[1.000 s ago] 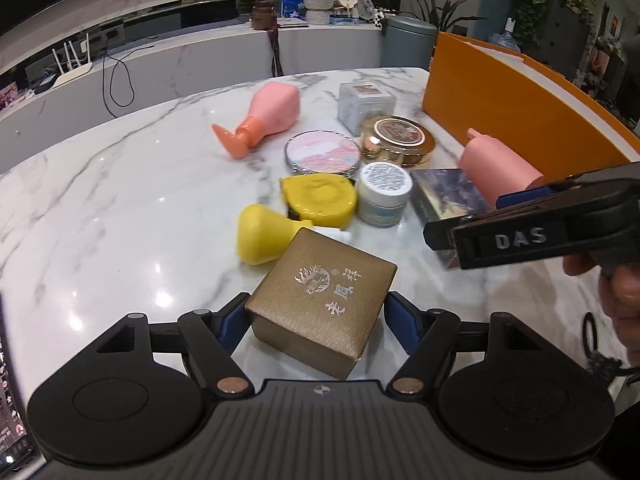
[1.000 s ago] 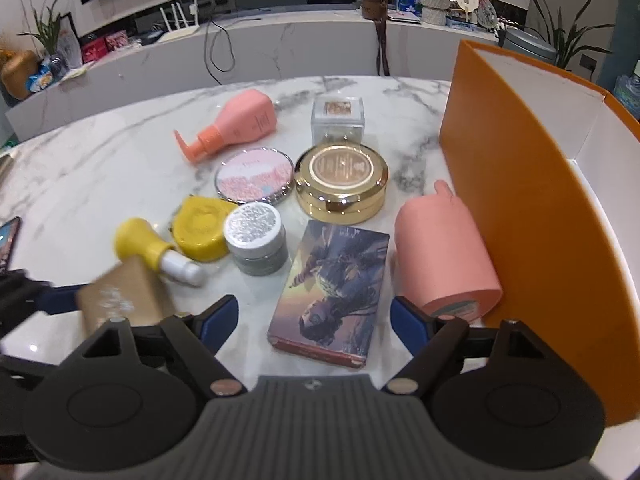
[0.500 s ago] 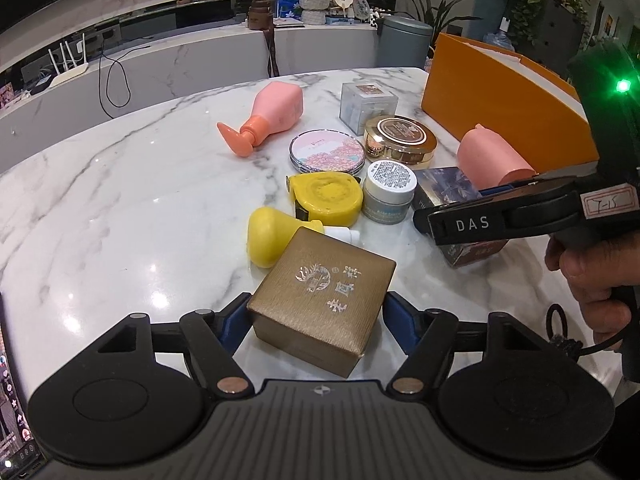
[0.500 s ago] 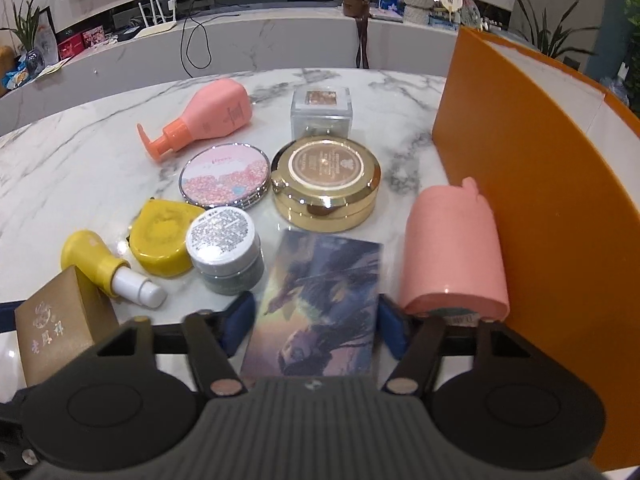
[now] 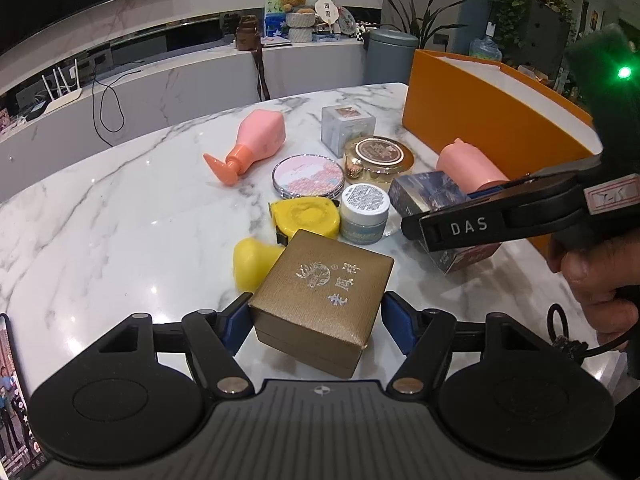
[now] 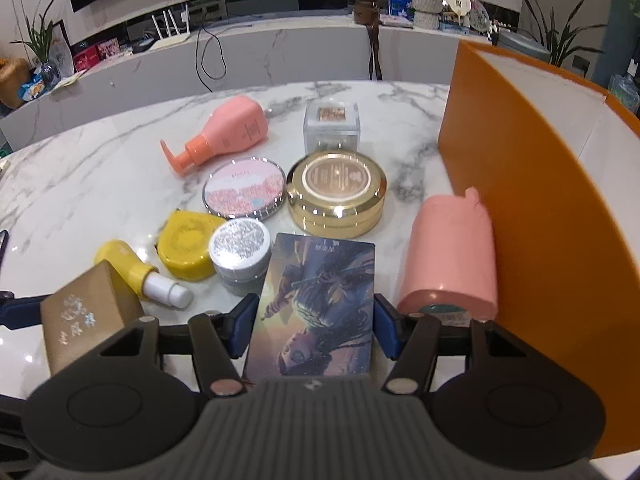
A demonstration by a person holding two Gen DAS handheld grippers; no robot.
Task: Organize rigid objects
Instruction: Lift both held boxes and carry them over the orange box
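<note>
My left gripper (image 5: 316, 320) is shut on a gold box with silver lettering (image 5: 320, 300), held a little above the marble table (image 5: 120, 220); the box also shows in the right wrist view (image 6: 86, 320). My right gripper (image 6: 314, 328) is shut on a flat box with a dark illustrated cover (image 6: 316, 304), lifted off the table; it also shows in the left wrist view (image 5: 432, 200). A tall open orange box (image 6: 540, 200) stands just right of it.
On the table lie a pink pump bottle (image 6: 224, 132), a pink cylinder (image 6: 448, 256), a gold round tin (image 6: 338, 192), a pink compact (image 6: 244, 192), a white jar (image 6: 240, 252), a yellow tape measure (image 6: 186, 248), a yellow bottle (image 6: 132, 272) and a clear cube (image 6: 330, 128).
My right gripper has closed on the illustrated box and raised it off the table. My left gripper has lifted the gold box a little.
</note>
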